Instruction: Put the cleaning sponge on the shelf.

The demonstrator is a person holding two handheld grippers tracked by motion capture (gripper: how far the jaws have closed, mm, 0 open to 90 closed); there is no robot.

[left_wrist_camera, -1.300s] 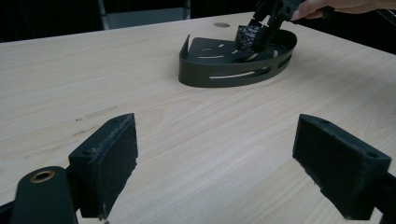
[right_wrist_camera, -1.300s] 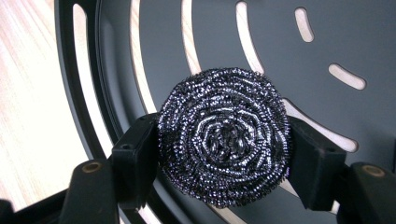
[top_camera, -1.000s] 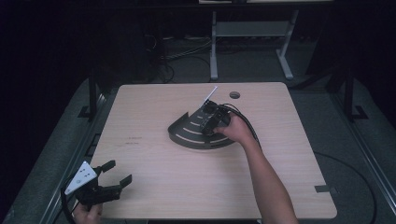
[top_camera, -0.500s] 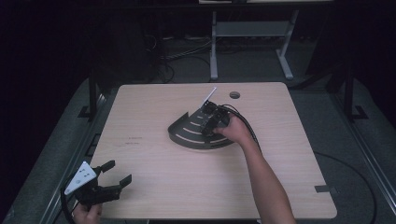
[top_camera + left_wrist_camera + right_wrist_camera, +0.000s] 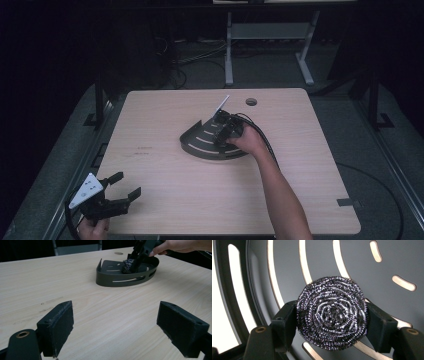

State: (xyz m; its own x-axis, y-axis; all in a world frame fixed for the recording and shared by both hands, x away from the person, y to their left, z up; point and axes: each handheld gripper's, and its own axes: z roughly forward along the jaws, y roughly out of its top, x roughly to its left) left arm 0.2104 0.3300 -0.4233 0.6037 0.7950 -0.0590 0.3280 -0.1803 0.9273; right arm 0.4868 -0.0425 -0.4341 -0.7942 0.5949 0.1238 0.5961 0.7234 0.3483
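Steel-wool scourer [image 5: 331, 313]: round, coiled, dark metallic with bright glints. Location: inside the dark tray [image 5: 197, 145], over its slotted floor; whether it rests on that floor cannot be told. In the left gripper view the scourer [image 5: 128, 265] sits toward the tray's far side, below the right hand [image 5: 175, 245].

Right claw [image 5: 331, 317]: clamped on the scourer, one black pad pressed against each flank of the coil. In the high view the right claw [image 5: 223, 131] points down into the tray, with the person's hand [image 5: 248, 141] behind it and the forearm running to the lower edge of the view. A cable trails from it along the forearm.

Left claw [image 5: 116, 325]: spread wide, nothing between its pads, bare wood grain beneath. In the high view it [image 5: 122, 192] sits at the near left corner of the bench, well apart from the tray, and carries a grey three-cornered plate [image 5: 86, 189].

Tray: dark, fan-shaped, with a curved slotted wall [image 5: 125, 280] and a floor cut with long curved slots. Position: centre of the bench, slightly toward the far side.

Bench [image 5: 170, 195]: pale wood-grain top with rounded corners; a round cable hole [image 5: 251, 102] near the far edge, beyond the tray.

White strip [image 5: 221, 106]: thin, tilted, just beyond the tray's far corner.
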